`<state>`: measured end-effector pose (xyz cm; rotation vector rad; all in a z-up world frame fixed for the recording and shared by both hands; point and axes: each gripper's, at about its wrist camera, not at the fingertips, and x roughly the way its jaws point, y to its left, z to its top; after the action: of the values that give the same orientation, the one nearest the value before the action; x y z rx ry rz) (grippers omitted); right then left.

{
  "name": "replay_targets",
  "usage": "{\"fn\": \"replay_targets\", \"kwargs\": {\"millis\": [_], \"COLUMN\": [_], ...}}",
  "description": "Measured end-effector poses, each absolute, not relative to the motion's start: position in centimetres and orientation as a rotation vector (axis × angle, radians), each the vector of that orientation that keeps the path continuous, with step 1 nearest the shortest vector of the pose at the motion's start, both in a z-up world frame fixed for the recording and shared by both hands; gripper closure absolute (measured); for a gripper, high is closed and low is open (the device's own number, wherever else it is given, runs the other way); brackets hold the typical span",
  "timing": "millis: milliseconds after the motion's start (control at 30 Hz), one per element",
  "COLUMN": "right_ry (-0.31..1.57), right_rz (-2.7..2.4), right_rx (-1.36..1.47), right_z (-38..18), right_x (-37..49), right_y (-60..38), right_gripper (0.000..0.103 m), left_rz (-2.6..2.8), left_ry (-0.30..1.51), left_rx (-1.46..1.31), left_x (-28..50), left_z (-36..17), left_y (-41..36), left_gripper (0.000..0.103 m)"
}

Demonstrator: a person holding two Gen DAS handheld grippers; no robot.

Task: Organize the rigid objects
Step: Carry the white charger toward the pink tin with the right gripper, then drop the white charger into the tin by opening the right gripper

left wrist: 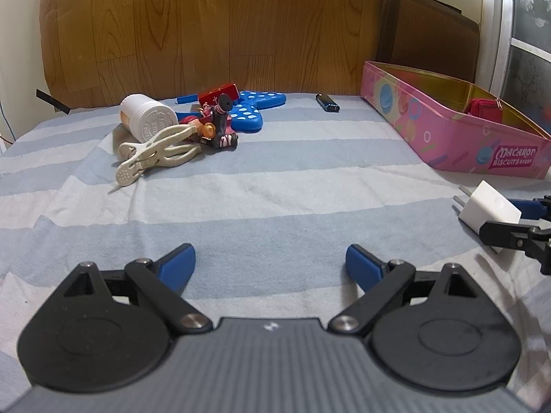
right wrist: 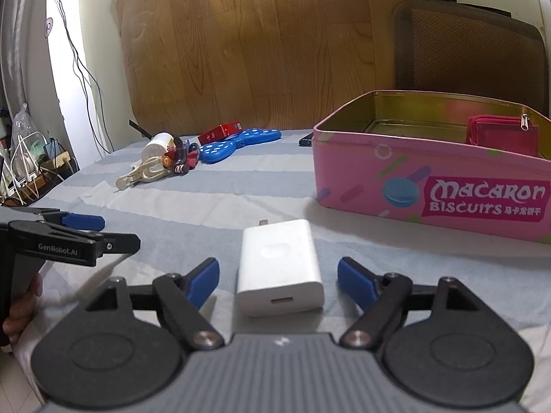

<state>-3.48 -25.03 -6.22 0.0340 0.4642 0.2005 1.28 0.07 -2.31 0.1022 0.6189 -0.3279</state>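
Striped blue sheet (right wrist: 241,203) under everything. Your right gripper (right wrist: 278,284) is spread wide around the white charger (right wrist: 280,268), pads not touching it; pink macaron tin (right wrist: 413,186) at 2 o'clock. Your left gripper (left wrist: 270,263) gapes wide, holding nothing.

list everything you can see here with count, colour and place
tin: 1, pink, open, right side of the bed
pouch: 1, red, inside the tin
charger: 1, white, on the sheet between the right gripper's fingers, untouched
bottle: 1, white, lying in the far pile
clips: cream, front of the pile, count unclear
figurine: 1, dark with pink, in the pile
blue case: 1, blue with pale dots, behind the pile
red box: 1, red, on the blue case
lighter: 1, dark, far, beside the tin
sheet: 1, blue and white stripes
left gripper: 1, black, blue pads, open
right gripper: 1, same, open
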Motion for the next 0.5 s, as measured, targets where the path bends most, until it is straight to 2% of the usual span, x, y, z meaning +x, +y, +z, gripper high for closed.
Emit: {"fn": "replay_targets", "kwargs": {"millis": [233, 433, 500], "right_ry": [0.485, 0.494, 0.491], "right_rz": [0.221, 0.239, 0.242], "right_rx": [0.027, -0.015, -0.032], "right_z": [-6.0, -6.1, -6.1], "right_x": [-3.9, -4.6, -4.8], "right_y": [-25.4, -25.6, -25.4], "right_gripper": [0.019, 0.019, 0.019], "left_rz": [-0.398, -0.615, -0.68], "left_ry": [0.656, 0.661, 0.69], "left_rx": [0.032, -0.025, -0.051], "left_x": [1.2, 0.1, 0.2], "left_z": [-1.5, 0.9, 1.2], "left_y": [-0.1, -3.4, -4.6], "left_gripper": [0.009, 0.009, 0.014]}}
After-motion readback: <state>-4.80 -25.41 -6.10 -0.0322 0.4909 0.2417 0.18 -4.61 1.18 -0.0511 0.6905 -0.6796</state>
